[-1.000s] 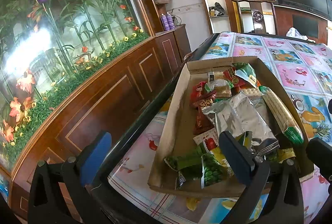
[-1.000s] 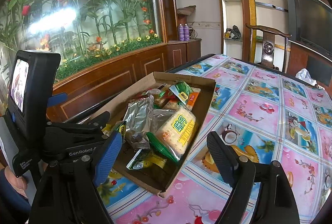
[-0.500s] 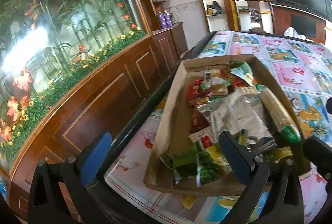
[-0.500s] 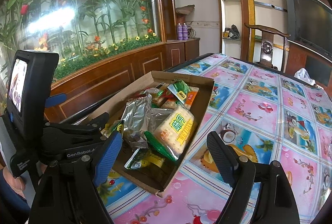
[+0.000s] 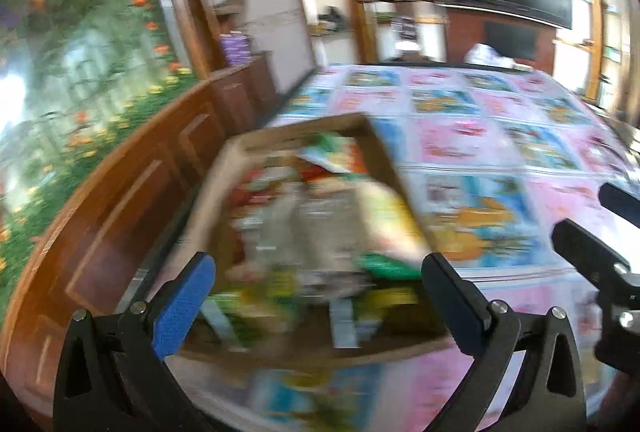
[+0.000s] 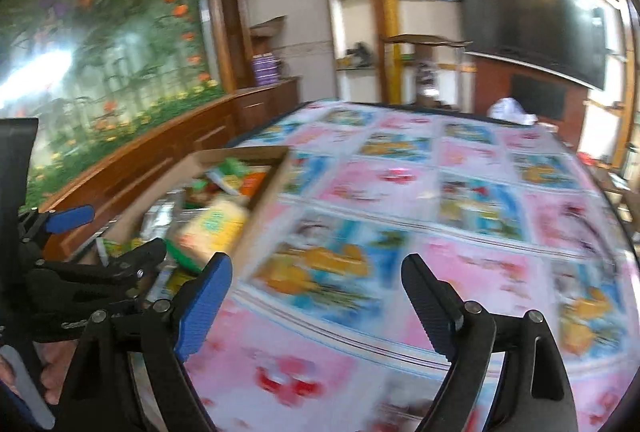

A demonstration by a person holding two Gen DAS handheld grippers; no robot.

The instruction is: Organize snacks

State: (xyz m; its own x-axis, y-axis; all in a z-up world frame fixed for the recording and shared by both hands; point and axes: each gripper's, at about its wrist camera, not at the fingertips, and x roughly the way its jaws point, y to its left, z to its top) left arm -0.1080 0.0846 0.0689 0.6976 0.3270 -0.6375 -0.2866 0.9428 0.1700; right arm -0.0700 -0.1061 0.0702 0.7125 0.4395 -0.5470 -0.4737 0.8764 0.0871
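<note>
**Grippers swing right, away from the snack box**

Both grippers, left [image 5: 316, 292] and right [image 6: 316, 292], gape empty. Since a moment ago, views have blurred and panned right. Snacks [image 5: 320, 216] lie piled in the cardboard box [image 5: 376, 140] on the tabletop [image 6: 460, 192]; no packet is held.

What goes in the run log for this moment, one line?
left tongs: open, empty, over snack box | right tongs: open, empty, over tablecloth | snacks: piled in box | both views motion-blurred
</note>
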